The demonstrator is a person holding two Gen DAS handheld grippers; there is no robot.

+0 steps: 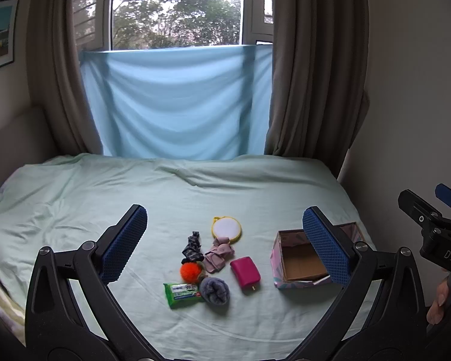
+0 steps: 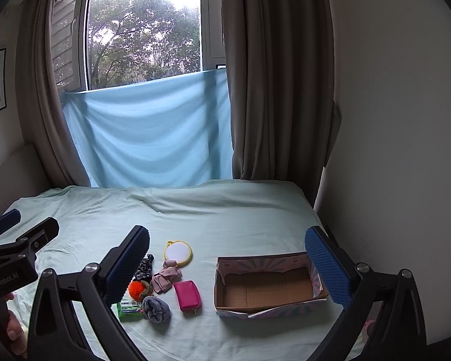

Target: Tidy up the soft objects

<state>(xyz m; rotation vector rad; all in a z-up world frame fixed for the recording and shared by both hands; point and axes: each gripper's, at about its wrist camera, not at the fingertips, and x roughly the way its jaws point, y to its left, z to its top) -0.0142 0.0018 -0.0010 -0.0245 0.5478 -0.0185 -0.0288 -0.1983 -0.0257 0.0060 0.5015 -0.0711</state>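
Observation:
A cluster of small items lies on the pale green bed sheet [image 1: 75, 198]: a dark patterned scrunchie [image 1: 192, 245], a pink folded cloth [image 1: 219, 254], an orange pompom [image 1: 190, 271], a grey fuzzy sock roll [image 1: 215, 290], a green wipes pack [image 1: 182, 294], a magenta pouch [image 1: 245, 271] and a round yellow-rimmed mirror [image 1: 226, 227]. An open cardboard box [image 2: 264, 288] stands empty to their right. My left gripper [image 1: 225, 243] hovers open above the cluster. My right gripper [image 2: 227, 270] is open too, held above the space between pouch [image 2: 189, 295] and box.
The bed [image 2: 225, 210] runs back to a blue cloth [image 2: 147, 138] hung under a window, with brown curtains [image 2: 273, 90] either side. A wall is close on the right. A person's hand [image 1: 439, 300] holds the right gripper's handle.

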